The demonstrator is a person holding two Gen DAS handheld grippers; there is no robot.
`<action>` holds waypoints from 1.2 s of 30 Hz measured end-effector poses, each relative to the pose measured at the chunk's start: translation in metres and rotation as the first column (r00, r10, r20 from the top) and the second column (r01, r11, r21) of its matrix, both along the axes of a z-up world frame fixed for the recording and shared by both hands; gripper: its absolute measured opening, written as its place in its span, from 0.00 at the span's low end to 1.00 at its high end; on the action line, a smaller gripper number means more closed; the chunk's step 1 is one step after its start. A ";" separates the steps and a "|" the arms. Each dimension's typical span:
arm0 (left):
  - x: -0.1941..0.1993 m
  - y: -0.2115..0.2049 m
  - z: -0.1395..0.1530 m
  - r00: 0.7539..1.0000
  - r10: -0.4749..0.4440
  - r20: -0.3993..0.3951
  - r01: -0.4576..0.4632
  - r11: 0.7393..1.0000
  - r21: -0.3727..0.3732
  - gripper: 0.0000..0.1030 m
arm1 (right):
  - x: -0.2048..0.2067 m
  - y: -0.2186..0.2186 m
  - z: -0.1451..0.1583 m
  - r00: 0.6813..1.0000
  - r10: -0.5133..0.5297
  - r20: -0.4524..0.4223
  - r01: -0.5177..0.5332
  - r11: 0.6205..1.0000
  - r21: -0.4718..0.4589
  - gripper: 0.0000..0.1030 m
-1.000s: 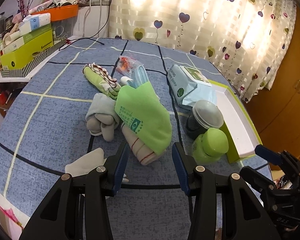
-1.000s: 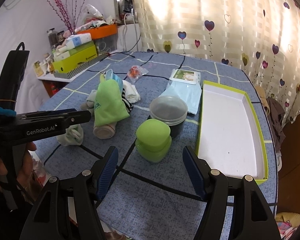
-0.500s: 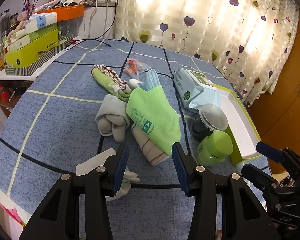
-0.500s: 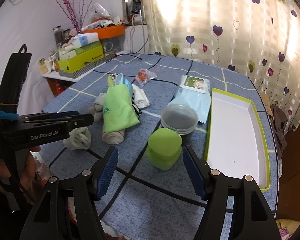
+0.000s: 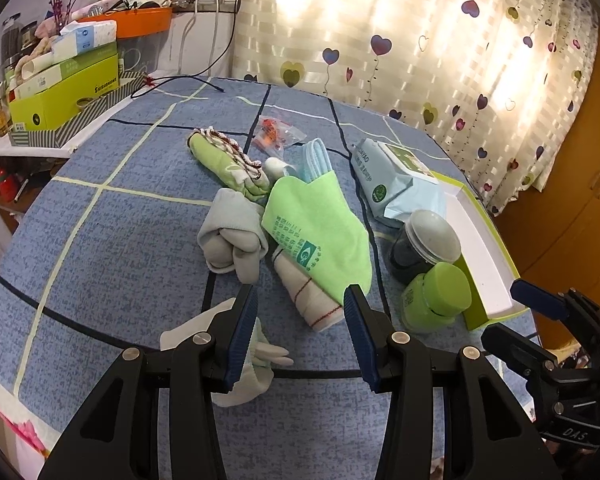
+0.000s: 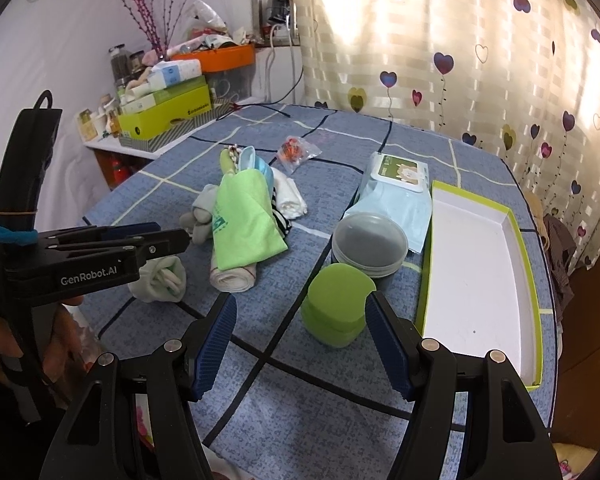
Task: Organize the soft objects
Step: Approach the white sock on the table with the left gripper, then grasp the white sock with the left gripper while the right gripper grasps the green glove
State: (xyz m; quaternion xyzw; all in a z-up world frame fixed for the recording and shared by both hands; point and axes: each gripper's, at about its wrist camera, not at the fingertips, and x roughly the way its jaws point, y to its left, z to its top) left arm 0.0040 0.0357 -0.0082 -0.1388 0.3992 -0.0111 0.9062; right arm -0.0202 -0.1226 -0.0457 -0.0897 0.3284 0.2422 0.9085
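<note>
A pile of soft things lies mid-table: a bright green cloth [image 5: 320, 232] over a rolled cream sock [image 5: 312, 300], a grey sock bundle [image 5: 232, 240], a green patterned cloth [image 5: 228, 160], a blue face mask [image 5: 316, 160] and a white glove [image 5: 244, 356]. The green cloth [image 6: 244, 220] and white glove [image 6: 160, 280] also show in the right wrist view. My left gripper [image 5: 300, 320] is open and empty, just short of the cream sock. My right gripper [image 6: 300, 328] is open and empty, near a green container [image 6: 336, 308].
A white tray with green rim [image 6: 480, 272] lies at the right. A dark lidded jar [image 6: 368, 244], a wet-wipes pack [image 6: 396, 196] and a small snack bag [image 6: 296, 152] stand nearby. Boxes [image 5: 60, 92] crowd a side shelf at the far left.
Both grippers have drawn back and risen slightly, so the objects look a little farther off. Both stay open. Nothing on the table has moved.
</note>
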 end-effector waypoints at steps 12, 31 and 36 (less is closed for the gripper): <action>-0.004 0.021 -0.005 0.999 0.035 0.013 -0.035 0.999 -0.019 0.45 | 0.011 0.016 0.000 1.000 0.026 0.009 -0.025 1.000 -0.013 0.68; -0.009 0.051 -0.039 0.998 0.045 -0.039 -0.047 0.998 -0.036 0.45 | 0.047 0.079 -0.005 0.992 0.122 -0.020 -0.123 0.990 -0.073 0.69; -0.011 0.057 -0.042 0.999 0.018 -0.039 -0.020 0.999 -0.043 0.57 | 0.065 0.098 -0.015 0.988 0.143 -0.054 -0.148 0.985 -0.088 0.69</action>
